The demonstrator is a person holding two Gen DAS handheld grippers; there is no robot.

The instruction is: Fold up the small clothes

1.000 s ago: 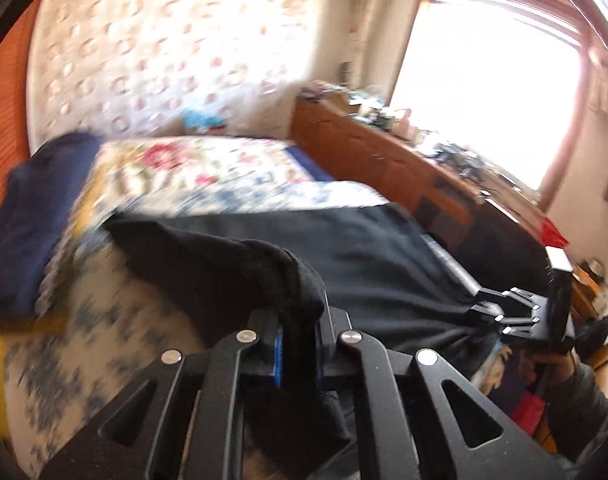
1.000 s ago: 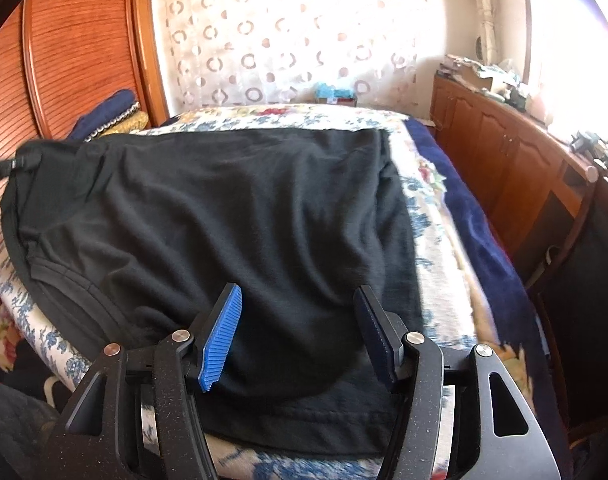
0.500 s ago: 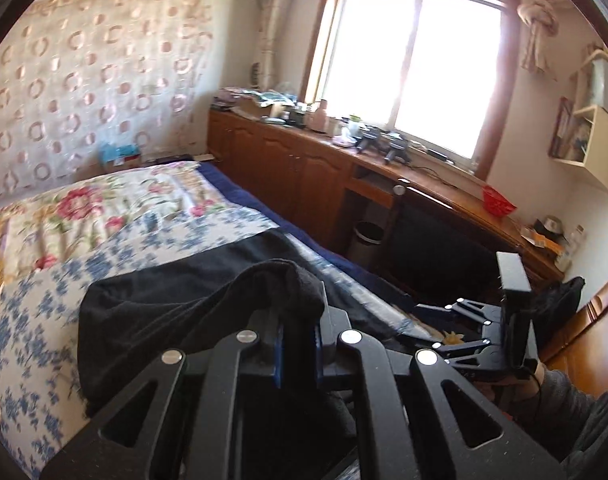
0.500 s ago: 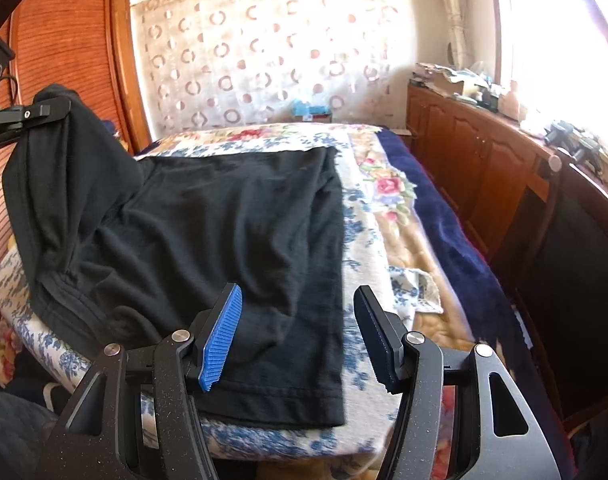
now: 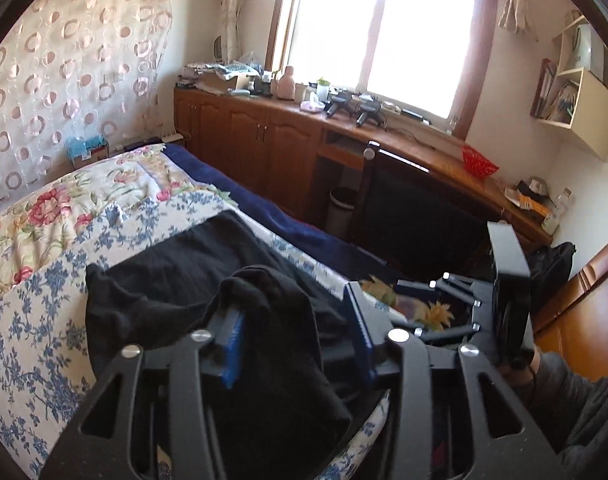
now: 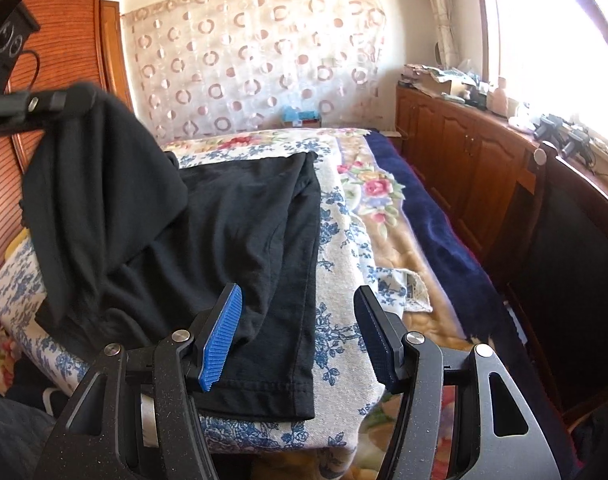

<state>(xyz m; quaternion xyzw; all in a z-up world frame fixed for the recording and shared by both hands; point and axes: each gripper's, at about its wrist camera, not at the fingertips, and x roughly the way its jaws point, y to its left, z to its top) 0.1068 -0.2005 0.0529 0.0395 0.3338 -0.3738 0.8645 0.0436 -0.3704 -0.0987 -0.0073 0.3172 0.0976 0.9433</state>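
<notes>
While the left gripper (image 5: 297, 334) has its blue pads spread apart, a bunch of the black garment (image 6: 239, 240) is draped between and over them, lifted above the bed (image 6: 344, 264). The right gripper (image 6: 299, 336) is also wide apart and grips nothing, hanging over the garment's near hem. The garment lies long toward the headboard curtain (image 6: 255, 60). Only the left wrist view shows the window (image 5: 420, 28) and red basket (image 5: 479, 163).

Sunlit bedroom with wooden fittings

Ahead: floral bedspread (image 6: 344, 248), circle-patterned curtain (image 6: 255, 68); right: wooden cabinets (image 5: 255, 148), bright window (image 5: 416, 32).
</notes>
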